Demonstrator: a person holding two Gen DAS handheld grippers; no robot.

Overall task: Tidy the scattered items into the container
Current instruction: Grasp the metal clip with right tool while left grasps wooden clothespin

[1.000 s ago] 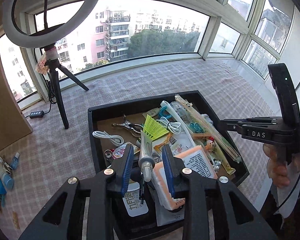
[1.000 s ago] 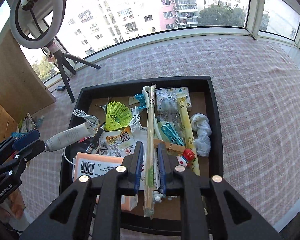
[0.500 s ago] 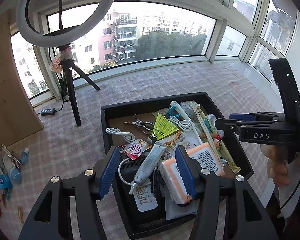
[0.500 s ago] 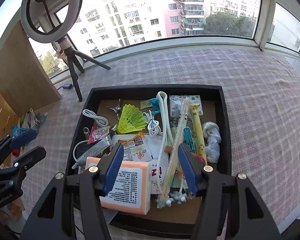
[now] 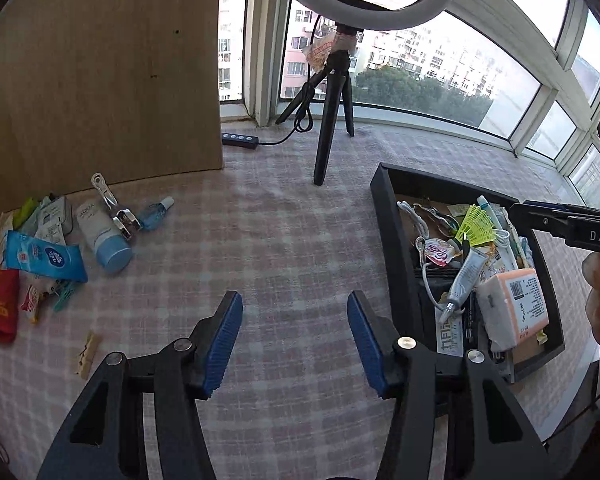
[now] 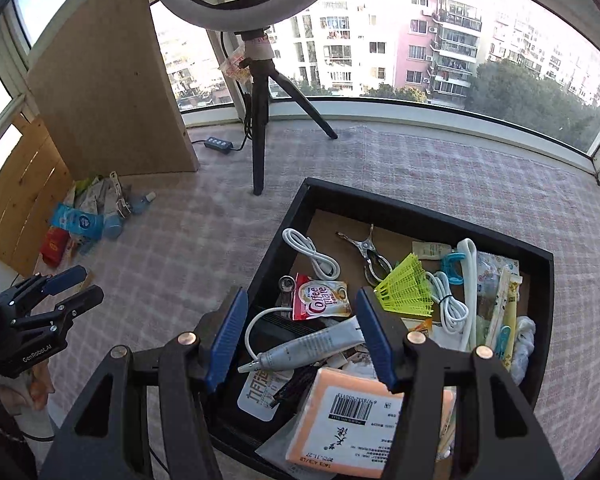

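The black tray (image 5: 392, 224) stands on the checked cloth, full of items; it also shows in the right wrist view (image 6: 380, 204). A grey tube (image 5: 464, 276) lies in it beside an orange pack (image 5: 514, 304). My left gripper (image 5: 294, 332) is open and empty over bare cloth left of the tray. My right gripper (image 6: 300, 336) is open and empty above the tray's near left part, over the grey tube (image 6: 308, 346). Scattered items lie at the far left: a blue-capped tube (image 5: 100, 236), a blue packet (image 5: 44, 256), a metal clip (image 5: 114, 212), a red pouch (image 5: 0, 304).
A ring light on a black tripod (image 5: 332, 120) stands behind the tray with a power strip (image 5: 240, 140). A wooden board (image 5: 100, 72) rises behind the scattered pile. A small wooden peg (image 5: 87, 348) lies on the cloth. Windows ring the far side.
Both grippers opened. The left let the grey tube drop into the tray and swung left toward the scattered pile. The right released the long stick and turned left.
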